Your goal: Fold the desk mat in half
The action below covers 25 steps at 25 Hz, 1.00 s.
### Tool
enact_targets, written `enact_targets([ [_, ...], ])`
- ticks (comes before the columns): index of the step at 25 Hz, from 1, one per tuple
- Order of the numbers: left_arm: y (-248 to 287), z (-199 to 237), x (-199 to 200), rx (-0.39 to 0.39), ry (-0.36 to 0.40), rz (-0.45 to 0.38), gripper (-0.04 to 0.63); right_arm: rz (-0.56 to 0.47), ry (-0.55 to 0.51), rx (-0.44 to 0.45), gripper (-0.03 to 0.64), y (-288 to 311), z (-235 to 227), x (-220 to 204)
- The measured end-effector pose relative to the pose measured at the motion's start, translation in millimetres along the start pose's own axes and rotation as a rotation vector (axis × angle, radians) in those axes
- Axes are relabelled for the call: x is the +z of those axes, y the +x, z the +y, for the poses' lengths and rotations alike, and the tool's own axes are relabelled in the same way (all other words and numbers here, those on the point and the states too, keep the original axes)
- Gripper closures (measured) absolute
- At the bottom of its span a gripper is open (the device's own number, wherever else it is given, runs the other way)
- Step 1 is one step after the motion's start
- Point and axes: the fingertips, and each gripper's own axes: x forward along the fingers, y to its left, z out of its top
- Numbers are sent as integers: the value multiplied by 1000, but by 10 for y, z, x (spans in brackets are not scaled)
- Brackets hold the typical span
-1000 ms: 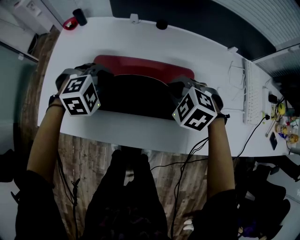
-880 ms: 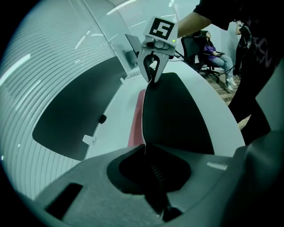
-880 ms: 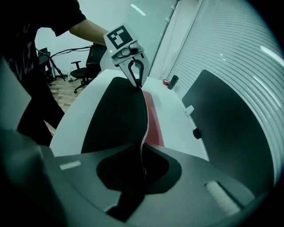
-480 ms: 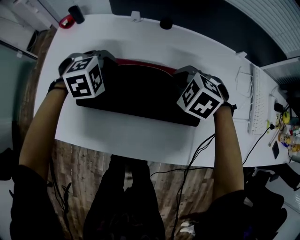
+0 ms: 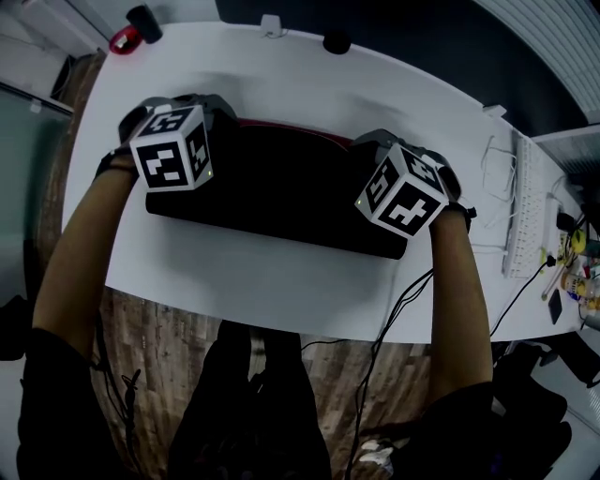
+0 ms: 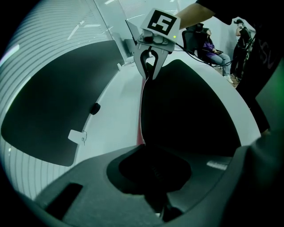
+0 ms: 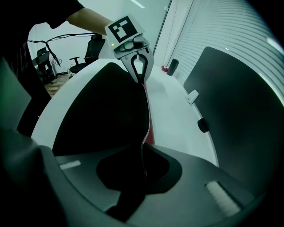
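The desk mat (image 5: 281, 192) lies on the white table (image 5: 234, 272), doubled over with its black underside up. Only a red sliver (image 5: 281, 124) shows along its far edge. My left gripper (image 5: 192, 111) is shut on the mat's lifted edge at the far left, and my right gripper (image 5: 380, 150) is shut on it at the far right. In the left gripper view the mat (image 6: 191, 111) runs edge-on into my left gripper (image 6: 146, 150), with the right gripper (image 6: 149, 66) at its other end. The right gripper view mirrors this: mat (image 7: 102, 115), right gripper (image 7: 144, 155), left gripper (image 7: 140, 71).
A white keyboard (image 5: 523, 206) and cables lie at the table's right end. A red and black object (image 5: 127, 33), a white clip (image 5: 273, 26) and a dark puck (image 5: 336, 42) sit along the far edge. A dark panel (image 6: 49, 102) stands beyond. People (image 6: 208, 42) sit in the background.
Both grippers carried the mat's edge away from me toward the far side. The black underside now covers nearly all the red top. Since half a second ago they have barely moved.
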Motion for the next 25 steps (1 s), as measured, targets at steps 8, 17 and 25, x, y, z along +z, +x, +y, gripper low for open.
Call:
enact_targets([
  [8, 63, 59, -41, -16, 18, 16, 565, -2, 11, 8, 572, 91, -51, -16],
  [17, 139, 97, -61, -2, 3, 11, 548, -20, 2, -48, 534, 136, -107, -43],
  [25, 139, 132, -69, 34, 4, 4, 533, -49, 3, -95, 507, 130, -154, -46],
])
